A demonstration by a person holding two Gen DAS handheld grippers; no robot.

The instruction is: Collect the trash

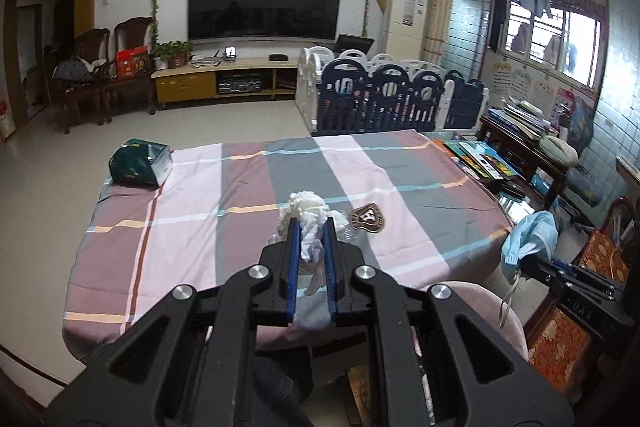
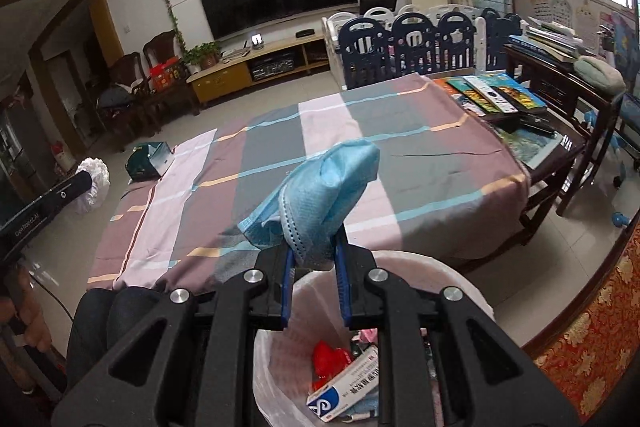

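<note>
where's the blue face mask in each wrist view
Left wrist view: the blue face mask hangs at the right edge, beyond the table corner, held by the right gripper.
Right wrist view: centre frame, clamped between the jaws above the trash bin.
Shared landmark: the green tissue pack.

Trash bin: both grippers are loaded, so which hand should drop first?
Right, probably. The right gripper, shut on the blue face mask, hangs directly above the lined trash bin. The left gripper grips the crumpled tissue over the checked tablecloth, short of the bin.
</note>
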